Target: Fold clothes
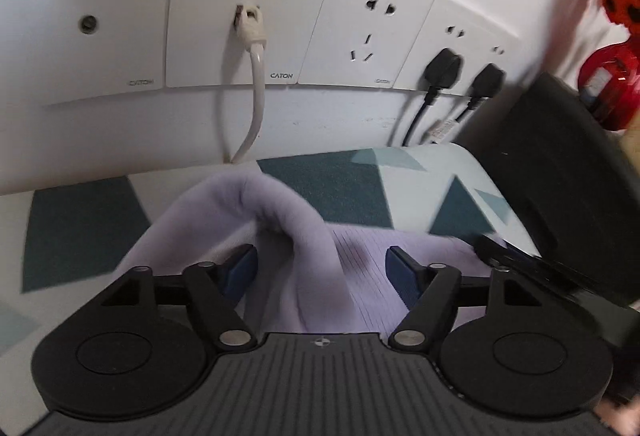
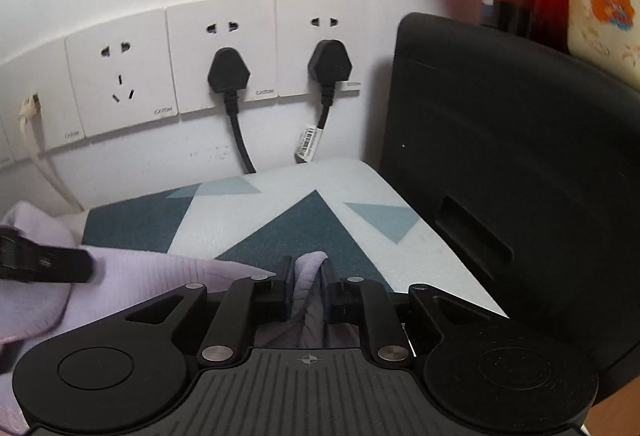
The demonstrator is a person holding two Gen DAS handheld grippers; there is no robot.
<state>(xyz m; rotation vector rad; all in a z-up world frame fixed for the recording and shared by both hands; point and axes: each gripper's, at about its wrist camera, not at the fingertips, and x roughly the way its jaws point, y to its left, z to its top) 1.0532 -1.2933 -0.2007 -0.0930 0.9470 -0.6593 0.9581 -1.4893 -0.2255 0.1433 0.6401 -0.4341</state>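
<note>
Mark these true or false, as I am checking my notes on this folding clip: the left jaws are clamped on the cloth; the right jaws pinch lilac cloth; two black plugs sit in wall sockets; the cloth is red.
1. The left gripper is clamped on the cloth: false. Its jaws stand apart, with a fold of the lilac garment loose between them.
2. The right gripper pinches lilac cloth: true.
3. Two black plugs sit in wall sockets: true.
4. The cloth is red: false. It is pale lilac.
</note>
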